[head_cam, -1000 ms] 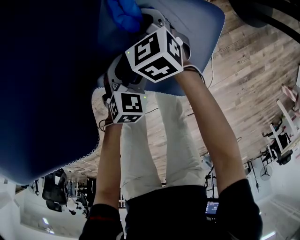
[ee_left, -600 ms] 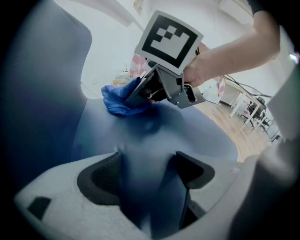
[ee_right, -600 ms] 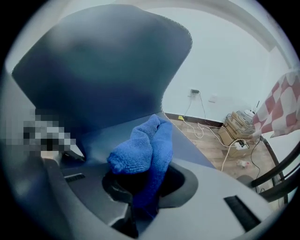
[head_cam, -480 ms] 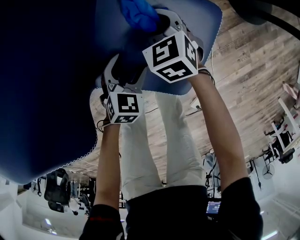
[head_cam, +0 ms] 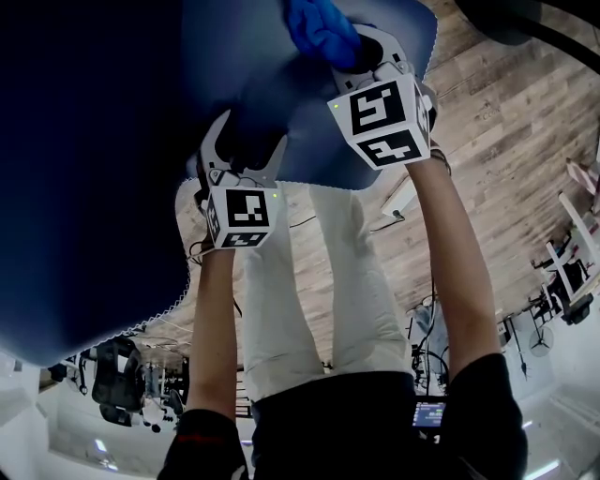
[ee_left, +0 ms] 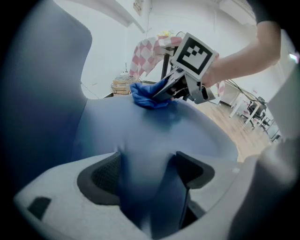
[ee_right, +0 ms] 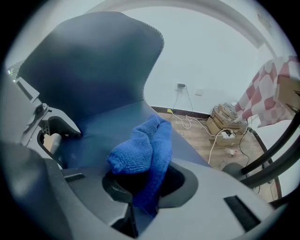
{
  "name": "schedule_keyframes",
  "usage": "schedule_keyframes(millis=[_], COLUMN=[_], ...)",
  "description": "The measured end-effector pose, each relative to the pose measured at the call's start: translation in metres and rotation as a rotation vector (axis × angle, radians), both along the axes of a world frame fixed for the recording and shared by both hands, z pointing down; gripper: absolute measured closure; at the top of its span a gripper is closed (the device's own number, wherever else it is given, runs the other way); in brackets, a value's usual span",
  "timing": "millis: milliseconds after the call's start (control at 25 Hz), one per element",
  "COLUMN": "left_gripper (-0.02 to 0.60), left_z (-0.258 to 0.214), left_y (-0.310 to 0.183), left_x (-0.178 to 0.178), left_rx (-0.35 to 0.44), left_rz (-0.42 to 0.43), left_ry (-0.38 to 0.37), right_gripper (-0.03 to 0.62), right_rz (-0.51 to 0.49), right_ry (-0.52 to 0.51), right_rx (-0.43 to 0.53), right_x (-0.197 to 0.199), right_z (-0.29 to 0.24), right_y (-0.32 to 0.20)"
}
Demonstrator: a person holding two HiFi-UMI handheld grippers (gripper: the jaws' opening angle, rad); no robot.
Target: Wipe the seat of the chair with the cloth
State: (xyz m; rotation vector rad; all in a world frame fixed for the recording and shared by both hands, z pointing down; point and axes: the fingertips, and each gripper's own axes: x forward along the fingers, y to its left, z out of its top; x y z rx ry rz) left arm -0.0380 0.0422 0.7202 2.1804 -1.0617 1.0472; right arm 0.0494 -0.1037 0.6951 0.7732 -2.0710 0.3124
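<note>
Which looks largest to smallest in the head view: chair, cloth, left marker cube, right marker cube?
1. chair
2. right marker cube, though nearness to the camera may inflate it
3. left marker cube and cloth: these look alike, so unranked

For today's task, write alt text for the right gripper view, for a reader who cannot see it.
The jaws of the right gripper clamp a bunched blue cloth that rests on the blue chair seat. The chair back rises behind at left, and a wooden floor strewn with cables lies to the right.
</note>
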Motion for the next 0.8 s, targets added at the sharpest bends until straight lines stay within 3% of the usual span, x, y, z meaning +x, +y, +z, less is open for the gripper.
schedule_keyframes(millis=[480, 800], left_gripper=[0.216, 0.215], left_z=[-0.001, -0.001], left_y=[0.0, 0.0], left_x=[0.001, 0.0], left_rx=[0.001, 0.003], left_rz=[0.001, 0.002], left_ry=[0.002, 0.003], right_gripper=[0.528, 0.526], right_rz=[0.154, 0.208], right_ry=[0.031, 0.043], right_rx=[-0.015, -0.019], right_x=[0.072, 0.092], right_z=[0.0, -0.001], right_y=[0.001, 0.003])
